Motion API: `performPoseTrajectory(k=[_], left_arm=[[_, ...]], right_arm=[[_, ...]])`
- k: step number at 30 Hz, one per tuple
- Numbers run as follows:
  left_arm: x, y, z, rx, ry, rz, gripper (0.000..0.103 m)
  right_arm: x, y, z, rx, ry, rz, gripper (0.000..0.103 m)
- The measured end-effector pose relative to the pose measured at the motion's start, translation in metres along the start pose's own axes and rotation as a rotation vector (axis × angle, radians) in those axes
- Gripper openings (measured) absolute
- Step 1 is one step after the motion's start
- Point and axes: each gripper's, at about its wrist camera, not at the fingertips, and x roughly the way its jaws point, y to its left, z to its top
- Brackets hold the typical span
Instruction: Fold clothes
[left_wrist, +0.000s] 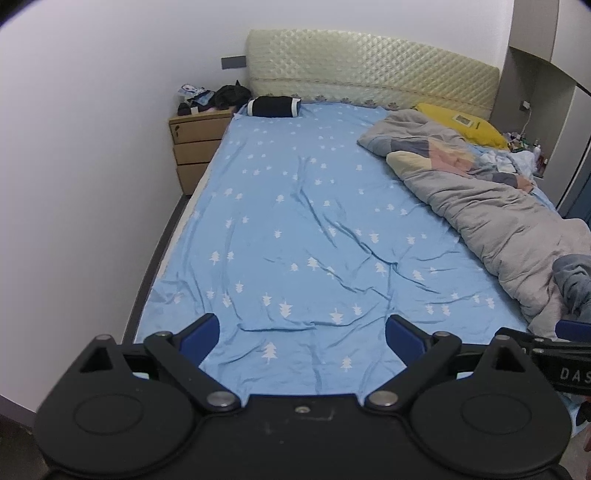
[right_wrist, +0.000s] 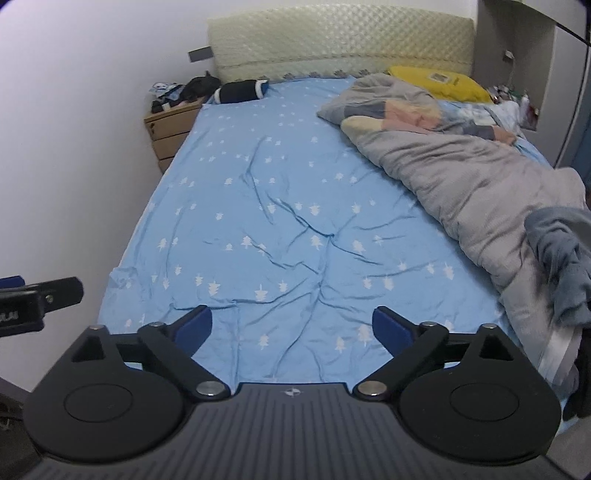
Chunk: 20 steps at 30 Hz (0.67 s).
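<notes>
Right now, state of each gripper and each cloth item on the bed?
left gripper: open, nothing between the fingers.
right gripper: open, nothing between the fingers.
blue-grey garment: crumpled in a heap on the grey duvet, unfolded.
grey duvet: bunched along the bed's right side.
blue tree-print sheet: spread flat, wrinkled.
dark rolled bundle: rolled, by the headboard.
yellow pillow: partly under the duvet.

Right gripper (right_wrist: 292, 326) gapes empty over blue sheet (right_wrist: 280, 206), beside grey quilt (right_wrist: 461, 184).

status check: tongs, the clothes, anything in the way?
Left tongs open, empty. Right tongs open, empty. Blue-grey garment crumpled on grey duvet, bed's right side. Blue sheet ahead bare, wrinkled.
</notes>
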Motion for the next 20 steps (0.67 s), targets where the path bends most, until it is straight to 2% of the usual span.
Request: performPoseTrajectory(k=[20], left_arm=[[0.004, -0.012, 0.002, 0.034, 0.009, -0.001, 0.099]], right_arm=[[0.003, -0.009, -0.003, 0.039, 0.026, -0.040, 0.097]])
